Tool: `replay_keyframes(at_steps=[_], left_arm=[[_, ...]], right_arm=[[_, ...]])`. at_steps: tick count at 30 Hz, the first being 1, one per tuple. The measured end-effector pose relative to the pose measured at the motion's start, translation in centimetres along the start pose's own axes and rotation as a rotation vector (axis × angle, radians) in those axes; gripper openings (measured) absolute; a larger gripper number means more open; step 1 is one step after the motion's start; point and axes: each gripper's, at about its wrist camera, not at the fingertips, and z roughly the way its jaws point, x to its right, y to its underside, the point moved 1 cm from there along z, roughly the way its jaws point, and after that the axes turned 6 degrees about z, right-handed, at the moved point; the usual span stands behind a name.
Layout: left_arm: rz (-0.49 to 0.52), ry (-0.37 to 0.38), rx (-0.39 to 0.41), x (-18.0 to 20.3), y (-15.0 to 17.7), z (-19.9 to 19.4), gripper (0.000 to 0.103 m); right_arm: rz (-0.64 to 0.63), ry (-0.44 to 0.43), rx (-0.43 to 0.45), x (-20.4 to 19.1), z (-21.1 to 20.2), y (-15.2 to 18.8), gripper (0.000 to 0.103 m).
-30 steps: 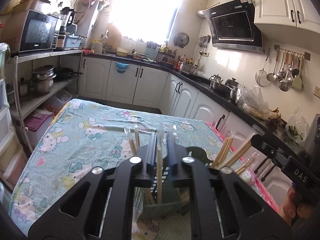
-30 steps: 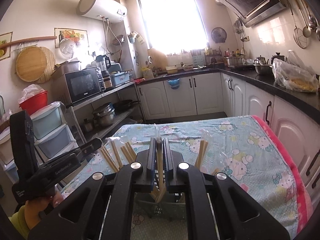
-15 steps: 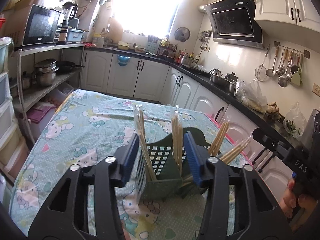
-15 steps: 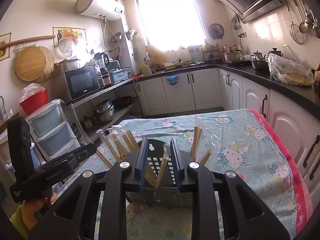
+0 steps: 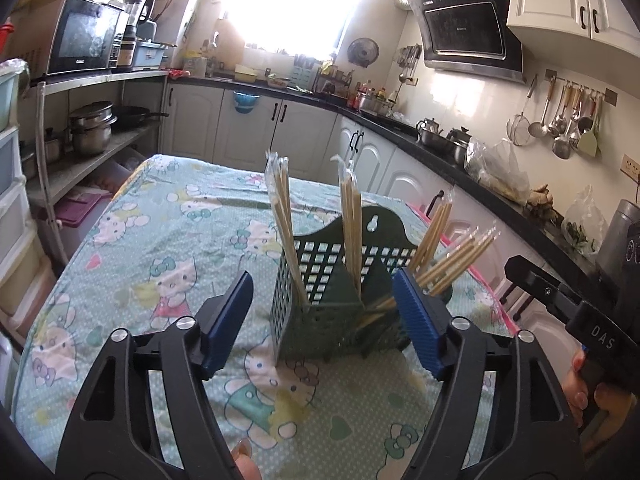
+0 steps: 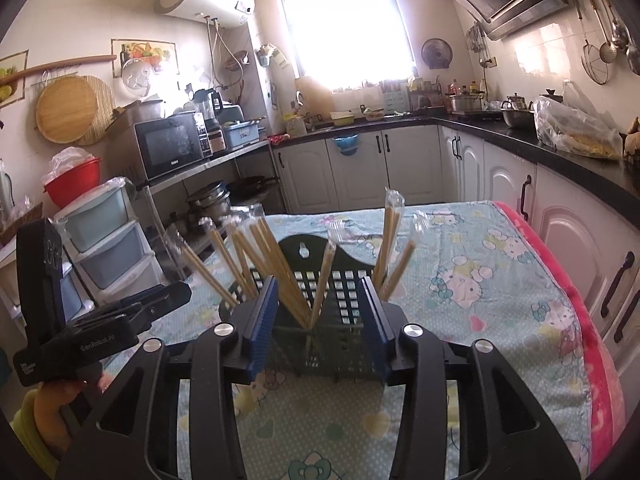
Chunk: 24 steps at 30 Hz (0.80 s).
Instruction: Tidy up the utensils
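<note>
A dark green slotted utensil holder (image 5: 332, 300) stands on the table, also in the right wrist view (image 6: 332, 300). Several plastic-wrapped pairs of wooden chopsticks (image 5: 350, 220) stand in it, leaning outward (image 6: 272, 268). My left gripper (image 5: 324, 320) is open and empty, its blue pads either side of the holder and in front of it. My right gripper (image 6: 318, 320) is open and empty, just before the holder's other side. The right gripper's body shows at the right in the left wrist view (image 5: 568, 312); the left gripper's body shows at the left in the right wrist view (image 6: 92, 320).
The table wears a light blue Hello Kitty cloth (image 5: 168, 240) with a pink edge (image 6: 560, 280). White cabinets under a black counter (image 6: 520, 136) run along the right. A shelf with a microwave (image 5: 80, 40) and pots stands left, with plastic drawers (image 6: 108, 240) beside it.
Both grippers were shut on chopstick pairs over the holder a second ago. They opened, left the chopsticks standing in the holder, and drew back and wider.
</note>
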Motion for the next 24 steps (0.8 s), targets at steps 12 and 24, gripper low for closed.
replay_keyframes(at_steps=[12,24], left_arm=[[0.011,0.011,-0.051,0.7,2.8,-0.3,0.083],[0.026,0.002,-0.070,0.8,5.4,-0.4,0.092]], right_arm=[[-0.023,0.025,-0.048,0.7,-0.7,3.4,0.055],[-0.012,0.051,-0.081,1.7,-0.7,6.5,0.069]])
